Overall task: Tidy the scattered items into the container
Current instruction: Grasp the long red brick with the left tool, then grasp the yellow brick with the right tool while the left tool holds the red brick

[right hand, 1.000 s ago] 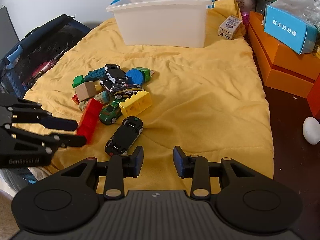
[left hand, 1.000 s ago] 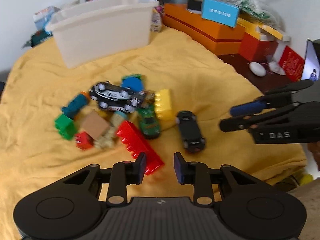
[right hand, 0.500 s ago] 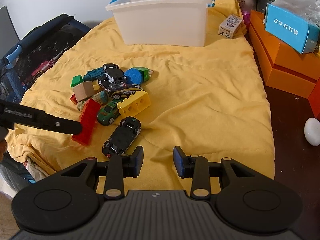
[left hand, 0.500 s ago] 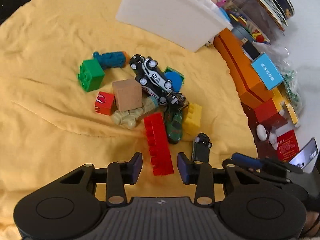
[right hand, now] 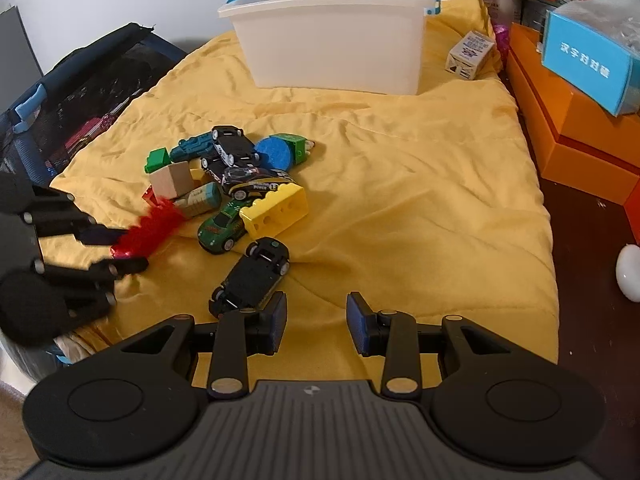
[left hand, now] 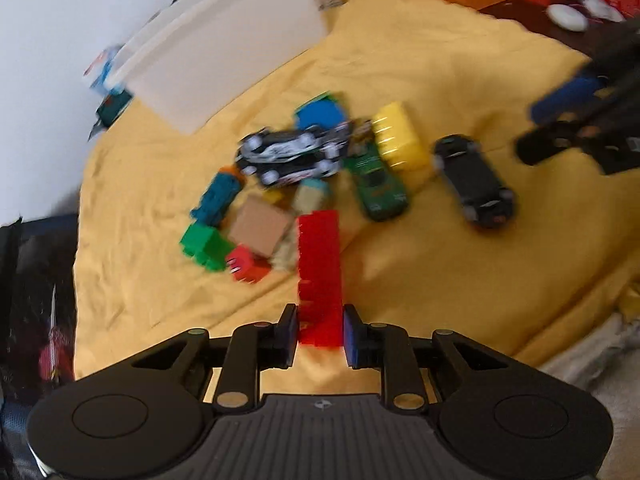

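At the left edge of the yellow blanket (right hand: 420, 208), the left gripper (left hand: 319, 332) tips steeply down over the near end of the long red brick (left hand: 320, 264), and its fingers (left hand: 289, 330) are closing with that end between them; the blur leaves it unclear whether the pads already press, but the brick looks chosen because it juts out of the heap and is easy to reach. Just beyond it the toy pile (right hand: 224, 184) lies in the blanket's middle-left part, cars and blocks touching one another. A black car (right hand: 252, 276) lies apart, nearest the right gripper (right hand: 316, 320), which hangs over the near edge, angled down, its fingers (right hand: 357, 326) moderately parted and holding nothing, probably waiting for that car. The white bin (right hand: 332, 48) stands at the far edge, well apart from the pile.
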A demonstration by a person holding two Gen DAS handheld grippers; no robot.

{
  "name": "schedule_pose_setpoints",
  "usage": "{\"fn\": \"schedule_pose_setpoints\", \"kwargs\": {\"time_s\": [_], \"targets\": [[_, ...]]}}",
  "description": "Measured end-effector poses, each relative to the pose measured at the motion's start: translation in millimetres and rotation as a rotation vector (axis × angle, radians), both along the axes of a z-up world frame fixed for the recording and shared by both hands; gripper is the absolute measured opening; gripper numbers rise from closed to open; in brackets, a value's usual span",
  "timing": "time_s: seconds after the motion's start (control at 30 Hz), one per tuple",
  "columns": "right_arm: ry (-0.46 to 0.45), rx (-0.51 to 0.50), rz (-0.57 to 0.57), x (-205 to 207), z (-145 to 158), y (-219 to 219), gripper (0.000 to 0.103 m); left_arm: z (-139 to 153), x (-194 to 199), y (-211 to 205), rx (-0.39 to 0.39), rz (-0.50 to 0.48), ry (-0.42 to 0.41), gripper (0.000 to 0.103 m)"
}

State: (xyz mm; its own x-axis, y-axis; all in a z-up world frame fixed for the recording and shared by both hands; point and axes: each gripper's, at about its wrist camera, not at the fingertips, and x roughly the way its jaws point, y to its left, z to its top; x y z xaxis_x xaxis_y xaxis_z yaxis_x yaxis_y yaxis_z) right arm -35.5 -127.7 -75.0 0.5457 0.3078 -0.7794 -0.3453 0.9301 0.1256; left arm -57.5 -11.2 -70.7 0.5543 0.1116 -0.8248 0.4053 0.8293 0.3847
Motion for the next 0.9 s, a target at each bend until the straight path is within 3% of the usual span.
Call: {"fn": "schedule_pose_setpoints", "kwargs": {"time_s": [0.17,0.33,0.53,0.6,0.77,0.9], "targets": [[-0.001,-0.005,0.011,5.8,0.0,7.2,0.038,7.8,-2.8,19.2,-0.260,0.063,0.074,0.028],[-0.012,0.059,0.017,26.7,7.0,21.4,0.038,21.1,1.5,46.2,-0.463,0.130,0.072,0.028],[-0.063,0.045,0.066,48.9,10.4,50.0,0.031,25.7,10.3,52.9,-0.506,0.152,0.049,0.029],[-0.064,0.024,0.082,54.3,5.0,56.4,0.017,23.6,14.8,58.3,-0.531,0.182,0.051,0.029],[-0.115,-0.074,0.124,45.4,1.2,57.4,0.015,17.2,24.7,76.0,-0.525,0.289,0.040,0.029],[-0.097,-0.080,0.070,42.7,4.0,41.5,0.015,8.9,30.2,77.3,-0.553,0.273,0.079,0.029]]}}
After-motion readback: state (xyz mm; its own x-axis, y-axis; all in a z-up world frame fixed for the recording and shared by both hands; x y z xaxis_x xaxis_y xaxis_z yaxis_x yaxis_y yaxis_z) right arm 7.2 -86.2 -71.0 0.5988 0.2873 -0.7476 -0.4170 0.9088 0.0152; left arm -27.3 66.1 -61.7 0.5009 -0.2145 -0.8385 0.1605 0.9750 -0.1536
